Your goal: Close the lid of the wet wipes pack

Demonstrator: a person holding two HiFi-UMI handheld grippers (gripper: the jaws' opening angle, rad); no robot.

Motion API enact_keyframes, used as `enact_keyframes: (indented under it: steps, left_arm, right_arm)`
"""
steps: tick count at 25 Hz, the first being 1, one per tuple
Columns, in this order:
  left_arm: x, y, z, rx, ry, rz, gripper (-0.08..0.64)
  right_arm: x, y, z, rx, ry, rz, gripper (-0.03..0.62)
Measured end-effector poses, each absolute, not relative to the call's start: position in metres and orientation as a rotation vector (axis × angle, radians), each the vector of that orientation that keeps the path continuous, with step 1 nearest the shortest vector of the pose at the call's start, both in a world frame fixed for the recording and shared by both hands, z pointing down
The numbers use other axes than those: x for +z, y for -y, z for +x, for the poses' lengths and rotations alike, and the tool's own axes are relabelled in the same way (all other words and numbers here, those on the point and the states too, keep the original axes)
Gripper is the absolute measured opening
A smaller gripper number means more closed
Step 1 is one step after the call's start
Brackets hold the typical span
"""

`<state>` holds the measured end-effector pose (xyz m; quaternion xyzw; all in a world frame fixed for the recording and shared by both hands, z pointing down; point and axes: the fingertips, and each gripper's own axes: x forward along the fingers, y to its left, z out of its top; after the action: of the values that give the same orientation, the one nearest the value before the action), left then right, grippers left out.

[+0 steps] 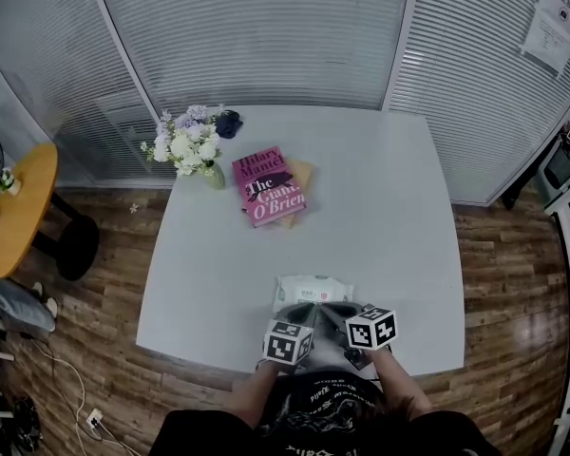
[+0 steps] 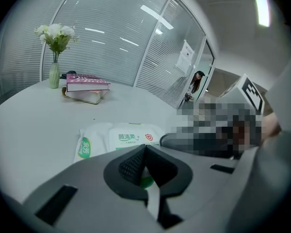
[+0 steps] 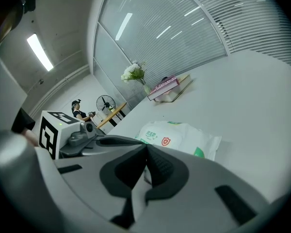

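The white wet wipes pack [image 1: 313, 289] lies flat near the front edge of the white table [image 1: 399, 217]. Its printed lid panel [image 2: 134, 136] looks flat against the pack. Both grippers sit side by side just behind it, tips at its near edge. My left gripper [image 1: 302, 311] is shut with nothing between its pads [image 2: 144, 147], and the pack [image 2: 120, 139] is right beyond them. The right gripper [image 1: 335, 313] is also shut and empty [image 3: 146, 146], pointing at the same pack [image 3: 180, 138]. Each gripper shows in the other's view: the left one [image 3: 89, 141], the right one [image 2: 203, 141].
A pink book [image 1: 268, 187] lies on a thinner tan one mid-table, a vase of white flowers [image 1: 186, 144] and a small dark object [image 1: 228, 123] stand at the far left corner. An orange round side table [image 1: 19, 207] stands left of the table. Glass walls with blinds surround it.
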<state>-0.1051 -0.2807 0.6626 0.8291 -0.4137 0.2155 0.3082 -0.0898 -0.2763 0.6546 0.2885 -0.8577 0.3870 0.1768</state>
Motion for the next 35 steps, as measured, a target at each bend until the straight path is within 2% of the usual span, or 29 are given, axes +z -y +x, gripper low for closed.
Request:
enact_keyframes:
  steps: [16, 27, 35]
  left_arm:
    - [0.655, 0.28, -0.106, 0.545, 1.13, 2.176, 0.008]
    - [0.581, 0.286, -0.136, 0.335, 1.314, 2.313, 0.008]
    - [0.537, 0.283, -0.169, 0.233, 1.507, 2.351, 0.008]
  right_arm:
    - [0.633, 0.279, -0.081, 1.029, 2.496, 0.898, 0.0]
    - [0.57, 0.306, -0.026, 0.595, 2.545, 1.325, 0.0]
    - [0.539, 0.304, 0.03, 0.44, 2.478, 1.631, 0.0]
